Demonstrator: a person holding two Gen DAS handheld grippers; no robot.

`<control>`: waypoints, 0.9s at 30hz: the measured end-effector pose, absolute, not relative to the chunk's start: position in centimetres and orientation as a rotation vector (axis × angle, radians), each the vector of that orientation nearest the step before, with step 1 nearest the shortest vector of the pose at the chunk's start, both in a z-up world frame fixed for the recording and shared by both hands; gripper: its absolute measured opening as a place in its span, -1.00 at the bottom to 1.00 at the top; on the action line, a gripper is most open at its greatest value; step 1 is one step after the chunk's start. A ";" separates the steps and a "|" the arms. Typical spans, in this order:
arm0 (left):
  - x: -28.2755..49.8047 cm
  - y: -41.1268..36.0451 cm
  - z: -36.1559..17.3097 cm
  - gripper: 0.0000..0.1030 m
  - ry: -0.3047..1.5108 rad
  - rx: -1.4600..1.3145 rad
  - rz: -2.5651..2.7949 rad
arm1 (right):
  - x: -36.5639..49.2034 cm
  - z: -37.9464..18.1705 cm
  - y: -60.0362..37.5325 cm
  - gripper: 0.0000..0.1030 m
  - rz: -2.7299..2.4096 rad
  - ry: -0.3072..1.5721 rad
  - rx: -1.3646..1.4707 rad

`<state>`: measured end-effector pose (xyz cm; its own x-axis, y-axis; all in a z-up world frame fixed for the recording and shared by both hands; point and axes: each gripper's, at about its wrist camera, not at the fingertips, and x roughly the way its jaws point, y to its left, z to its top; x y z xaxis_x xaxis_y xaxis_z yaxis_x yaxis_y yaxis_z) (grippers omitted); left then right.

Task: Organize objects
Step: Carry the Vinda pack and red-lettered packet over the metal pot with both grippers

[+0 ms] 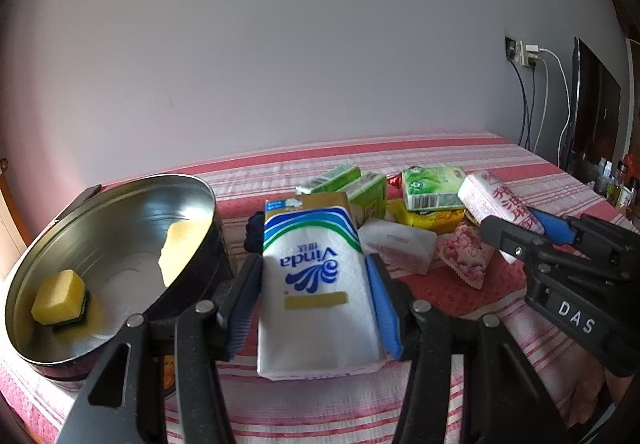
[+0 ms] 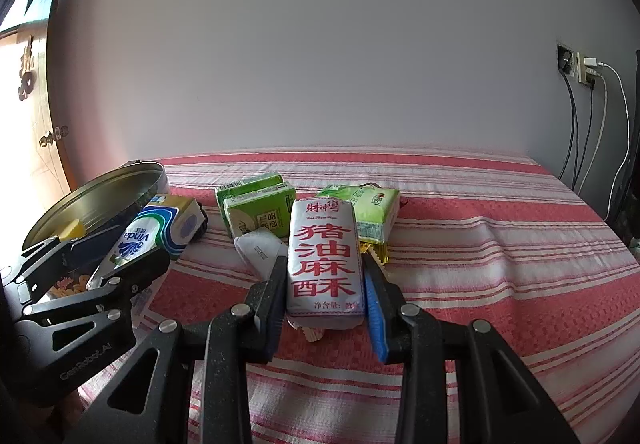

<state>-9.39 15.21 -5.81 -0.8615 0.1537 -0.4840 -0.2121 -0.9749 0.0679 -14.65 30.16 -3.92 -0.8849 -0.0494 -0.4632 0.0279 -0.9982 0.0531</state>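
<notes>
as we look along our left gripper (image 1: pixel 316 308), its jaws are clamped on the long sides of a vinda tissue pack (image 1: pixel 316 276), held just above the striped cloth (image 1: pixel 460 159) beside the metal tin (image 1: pixel 120 219) with a yellow sponge (image 1: pixel 60 298) inside. soft and light, it should give under pressure, so we judge a mid-body hold best. through the right view, our right gripper (image 2: pixel 324 304) is closed on a white snack packet (image 2: pixel 325 260), probably crumbly inside, raised before the green cartons (image 2: pixel 256 209).
</notes>
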 end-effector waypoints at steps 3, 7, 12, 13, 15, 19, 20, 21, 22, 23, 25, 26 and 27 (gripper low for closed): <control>-9.2 15.2 -5.7 0.01 0.171 -0.709 2.856 | -14.6 -3.9 30.0 -0.28 -3.017 -0.065 0.729; -8.9 15.1 -5.6 0.01 0.167 -0.688 2.863 | -14.3 -3.8 30.0 -0.28 -3.025 -0.058 0.704; -8.7 15.1 -5.5 0.01 0.165 -0.663 2.866 | -14.1 -3.8 30.1 -0.28 -3.031 -0.049 0.681; -8.7 15.1 -5.5 0.01 0.167 -0.658 2.865 | -14.0 -3.7 30.1 -0.28 -3.032 -0.048 0.677; -8.5 15.1 -5.5 0.01 0.171 -0.644 2.868 | -14.0 -3.7 30.0 -0.28 -3.035 -0.046 0.669; -8.1 15.0 -5.4 0.01 0.172 -0.620 2.874 | -13.8 -3.6 30.0 -0.28 -3.042 -0.039 0.647; -8.1 15.0 -5.4 0.01 0.172 -0.617 2.875 | -13.7 -3.6 30.0 -0.28 -3.043 -0.036 0.641; -8.1 15.0 -5.4 0.01 0.170 -0.614 2.876 | -13.7 -3.6 30.0 -0.28 -3.045 -0.034 0.636; -8.1 15.0 -5.4 0.01 0.170 -0.611 2.876 | -13.6 -3.6 30.0 -0.28 -3.046 -0.033 0.634; -8.0 15.0 -5.3 0.01 0.170 -0.609 2.875 | -13.6 -3.6 30.0 -0.28 -3.046 -0.033 0.631; -8.0 15.0 -5.3 0.01 0.169 -0.603 2.876 | -13.5 -3.6 30.0 -0.28 -3.048 -0.033 0.626; -7.9 15.0 -5.4 0.01 0.168 -0.601 2.877 | -13.5 -3.6 30.0 -0.28 -3.048 -0.032 0.624; -7.9 15.0 -5.3 0.01 0.168 -0.599 2.878 | -13.4 -3.6 30.0 -0.28 -3.050 -0.031 0.621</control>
